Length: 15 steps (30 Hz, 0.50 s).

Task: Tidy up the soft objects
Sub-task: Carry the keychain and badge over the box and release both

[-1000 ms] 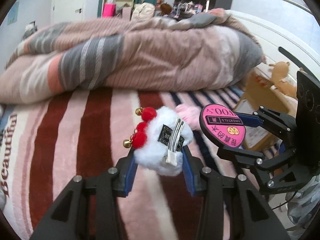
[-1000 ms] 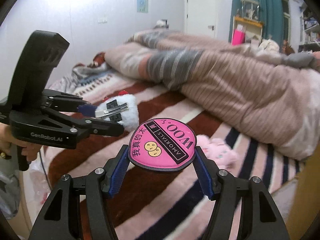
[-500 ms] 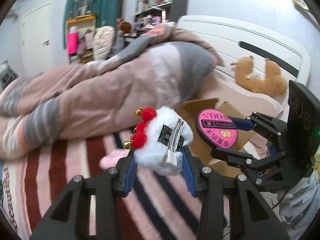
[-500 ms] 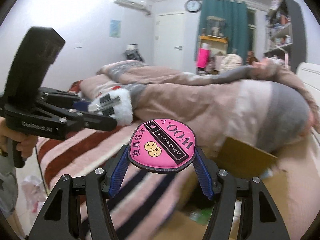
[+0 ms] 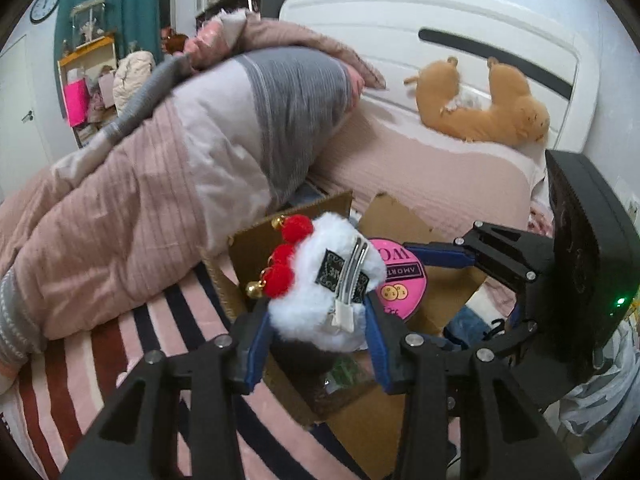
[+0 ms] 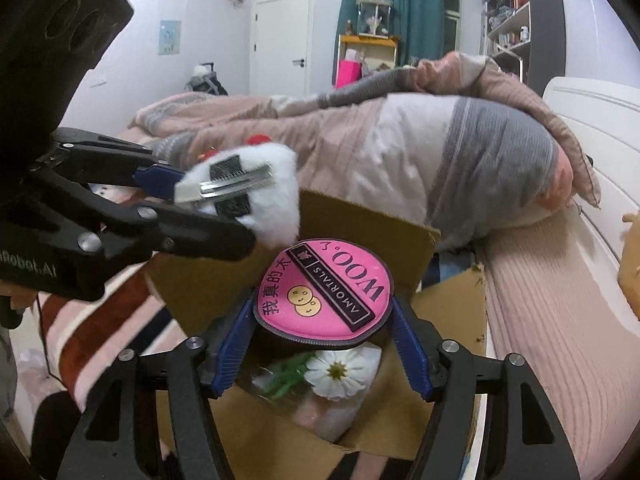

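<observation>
My left gripper (image 5: 316, 316) is shut on a white fluffy hair clip (image 5: 320, 304) with red pompoms and small gold bells; it also shows in the right wrist view (image 6: 256, 192). My right gripper (image 6: 324, 320) is shut on a round pink pad (image 6: 326, 290) with black lettering, also seen in the left wrist view (image 5: 400, 284). Both are held above an open cardboard box (image 6: 352, 228) that stands on the bed. A white fabric flower (image 6: 340, 368) and other soft items lie inside the box.
A bunched pink and grey duvet (image 5: 168, 168) lies behind the box. A tan plush toy (image 5: 480, 108) rests against the white headboard (image 5: 400, 28). A striped blanket (image 5: 100, 360) covers the bed to the left. Shelves and a door stand at the back.
Both grippers have swung right along the bed with their items and now hang over the open cardboard box, which was at the view's edge before.
</observation>
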Tool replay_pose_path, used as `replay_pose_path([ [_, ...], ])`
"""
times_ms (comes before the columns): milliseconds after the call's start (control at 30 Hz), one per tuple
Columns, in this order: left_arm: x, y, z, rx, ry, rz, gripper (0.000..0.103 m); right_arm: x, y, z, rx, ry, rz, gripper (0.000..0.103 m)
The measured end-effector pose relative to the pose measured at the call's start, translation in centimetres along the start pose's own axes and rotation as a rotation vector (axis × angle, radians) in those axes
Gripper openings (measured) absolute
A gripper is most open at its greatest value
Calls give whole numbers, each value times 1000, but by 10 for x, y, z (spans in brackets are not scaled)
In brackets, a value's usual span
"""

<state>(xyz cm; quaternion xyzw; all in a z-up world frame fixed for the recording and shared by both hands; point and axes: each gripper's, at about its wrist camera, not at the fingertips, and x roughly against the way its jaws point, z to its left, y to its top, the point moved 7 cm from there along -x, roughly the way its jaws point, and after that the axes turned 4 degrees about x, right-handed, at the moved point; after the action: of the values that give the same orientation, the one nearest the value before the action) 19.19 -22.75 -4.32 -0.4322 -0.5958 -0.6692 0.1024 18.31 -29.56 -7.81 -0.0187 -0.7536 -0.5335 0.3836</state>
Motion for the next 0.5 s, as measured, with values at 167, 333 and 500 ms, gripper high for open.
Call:
replay_pose_path([
  [167, -14, -5, -2, -19, 16, 32, 46, -15, -11, -8, -13, 21, 37, 70],
  [333, -12, -5, -4, -20, 22, 26, 59, -11, -15, -9, -23, 35, 43, 74],
  [500, 4, -4, -4, -19, 40, -3, 80, -1, -14, -5, -21, 36, 39, 75],
])
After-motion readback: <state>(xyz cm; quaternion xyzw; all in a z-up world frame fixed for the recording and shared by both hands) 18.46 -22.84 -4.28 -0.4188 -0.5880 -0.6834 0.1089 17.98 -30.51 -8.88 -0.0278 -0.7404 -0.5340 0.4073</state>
